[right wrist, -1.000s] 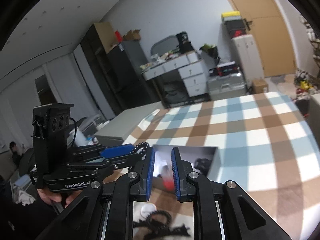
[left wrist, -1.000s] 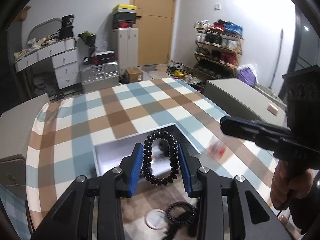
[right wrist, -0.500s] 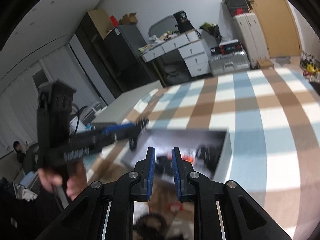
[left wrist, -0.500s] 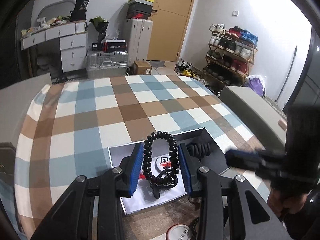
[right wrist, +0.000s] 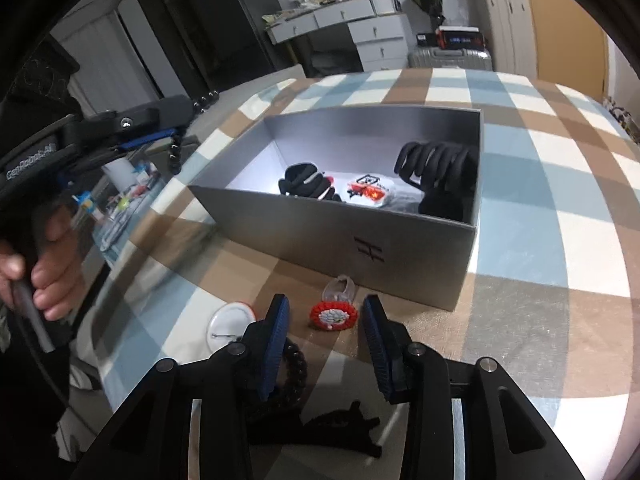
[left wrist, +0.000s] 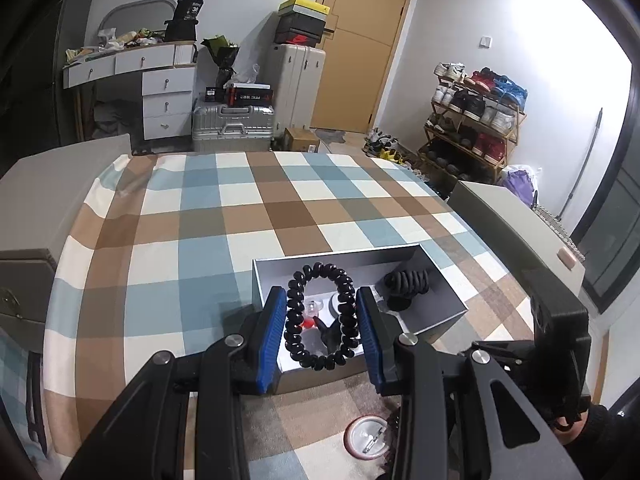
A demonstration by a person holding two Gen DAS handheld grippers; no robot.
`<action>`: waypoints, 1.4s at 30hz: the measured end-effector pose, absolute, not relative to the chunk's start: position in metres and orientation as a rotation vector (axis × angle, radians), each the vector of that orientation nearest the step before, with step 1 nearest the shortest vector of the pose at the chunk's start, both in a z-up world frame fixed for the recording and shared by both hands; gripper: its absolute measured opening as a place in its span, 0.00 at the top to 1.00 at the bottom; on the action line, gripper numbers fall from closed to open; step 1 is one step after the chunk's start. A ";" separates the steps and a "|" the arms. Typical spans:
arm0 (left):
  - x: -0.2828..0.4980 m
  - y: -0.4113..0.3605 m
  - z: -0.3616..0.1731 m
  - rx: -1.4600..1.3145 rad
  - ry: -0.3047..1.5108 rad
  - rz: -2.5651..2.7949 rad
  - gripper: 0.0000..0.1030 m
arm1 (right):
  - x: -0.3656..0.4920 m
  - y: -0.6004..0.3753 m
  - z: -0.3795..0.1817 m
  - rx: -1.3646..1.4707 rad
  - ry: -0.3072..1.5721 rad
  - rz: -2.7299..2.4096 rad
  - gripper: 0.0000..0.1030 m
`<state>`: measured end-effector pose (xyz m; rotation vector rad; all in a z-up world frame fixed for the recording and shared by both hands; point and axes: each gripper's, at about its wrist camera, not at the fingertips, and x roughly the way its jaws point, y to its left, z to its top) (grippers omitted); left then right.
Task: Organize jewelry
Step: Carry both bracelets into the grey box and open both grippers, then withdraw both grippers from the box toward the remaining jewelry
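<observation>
Plain white walls (left wrist: 448,12); tan wooden door (left wrist: 360,40); white drawer desk with cluttered top (left wrist: 160,84); ribbed silver suitcase (left wrist: 232,126) on the floor beside an upright white hard-shell suitcase (left wrist: 298,80) topped with stacked shoeboxes (left wrist: 306,20); wooden shoe rack filled with sneakers (left wrist: 472,120); dark-framed window at right (left wrist: 616,216); table under blue, brown and white checked cloth (left wrist: 240,208)

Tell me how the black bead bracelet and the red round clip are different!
The black bead bracelet is an open ring of dark beads; the red round clip is a filled disc, red with a white middle. The bracelet is pinched up in the left gripper over the grey box; the clip lies on the tablecloth between the right gripper's open fingers. Both are outside the box.
</observation>
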<state>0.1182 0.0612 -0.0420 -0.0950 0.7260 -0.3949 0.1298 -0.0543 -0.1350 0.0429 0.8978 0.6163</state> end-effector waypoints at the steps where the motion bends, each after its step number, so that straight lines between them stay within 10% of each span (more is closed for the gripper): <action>1: 0.118 0.062 -0.042 -0.093 0.724 -0.393 0.71 | 0.130 -0.053 -0.134 0.027 0.894 0.606 0.73; 21: 0.141 0.046 -0.045 -0.070 0.738 -0.423 0.71 | 0.147 -0.072 -0.046 0.166 0.630 0.687 0.81; 36: 0.169 0.030 -0.072 -0.051 0.840 -0.462 0.70 | 0.206 -0.062 -0.086 0.196 0.740 0.656 0.81; 42: 0.169 0.027 -0.069 -0.032 0.821 -0.464 0.54 | 0.205 -0.073 -0.088 0.255 0.725 0.656 0.71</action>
